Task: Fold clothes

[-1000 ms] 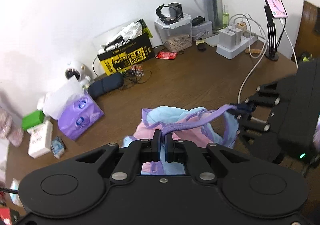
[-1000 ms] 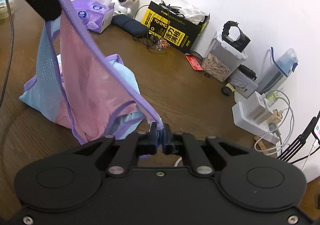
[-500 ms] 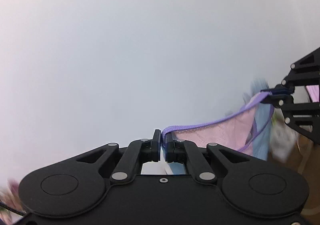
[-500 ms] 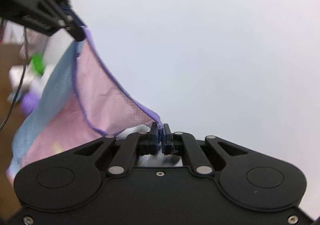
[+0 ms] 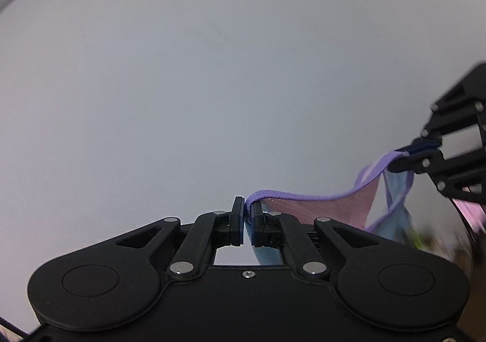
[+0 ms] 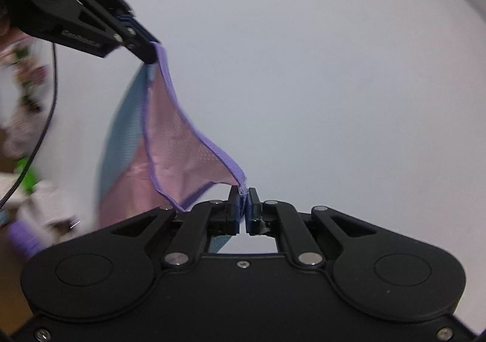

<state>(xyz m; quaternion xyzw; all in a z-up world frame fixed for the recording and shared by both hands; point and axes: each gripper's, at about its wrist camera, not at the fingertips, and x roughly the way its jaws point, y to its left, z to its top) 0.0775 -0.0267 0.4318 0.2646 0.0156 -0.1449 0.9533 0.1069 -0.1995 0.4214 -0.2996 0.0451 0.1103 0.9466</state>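
Left wrist view: your left hand-held gripper (image 5: 247,214) is clenched on the purple-trimmed hem of the pink and light-blue mesh garment (image 5: 328,209), the binding pinched between its two black pads. From there the purple edge runs right and up to your right hand-held gripper (image 5: 408,155), which grasps another point on the same trim. Pink mesh sags between the two grips; a light-blue panel hangs below the right one. Behind all of it is a plain white wall (image 5: 212,68). At the lower right edge, blurred clutter, not readable.

Right wrist view: your right hand-held gripper (image 6: 243,200) is clamped on the purple trim, jaws nearly together with the fabric between them. The pink and blue garment (image 6: 170,141) rises left and up to your left hand-held gripper (image 6: 152,53), which holds the other corner at upper left. The cloth hangs slack between them, pink panel facing the camera, blue panel on its left side. A black braided cable (image 6: 42,129) trails down from the left tool. At the far left, smeared shapes and a strip of brown desk (image 6: 7,165), too blurred to name.
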